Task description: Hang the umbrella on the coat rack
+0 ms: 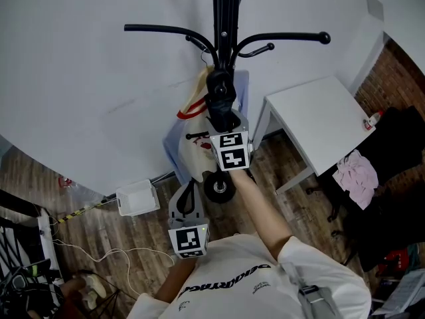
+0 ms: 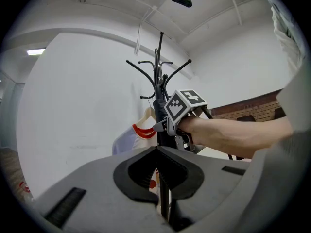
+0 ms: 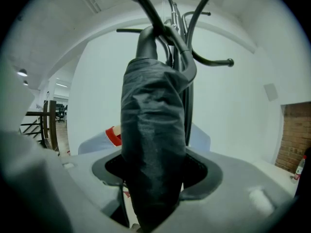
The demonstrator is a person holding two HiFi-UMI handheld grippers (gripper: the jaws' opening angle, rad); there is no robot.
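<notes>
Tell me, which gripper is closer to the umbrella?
Right. The right gripper clasps the umbrella at the coat rack; the left gripper hangs behind it, shut and empty, nearer the person.

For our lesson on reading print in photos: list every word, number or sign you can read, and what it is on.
White shirt: dark print, upside down, too distorted to read surely.
Upper marker cube, lower marker cube: black-and-white squares, no letters.
Small bottle on white table: label too small to read.
</notes>
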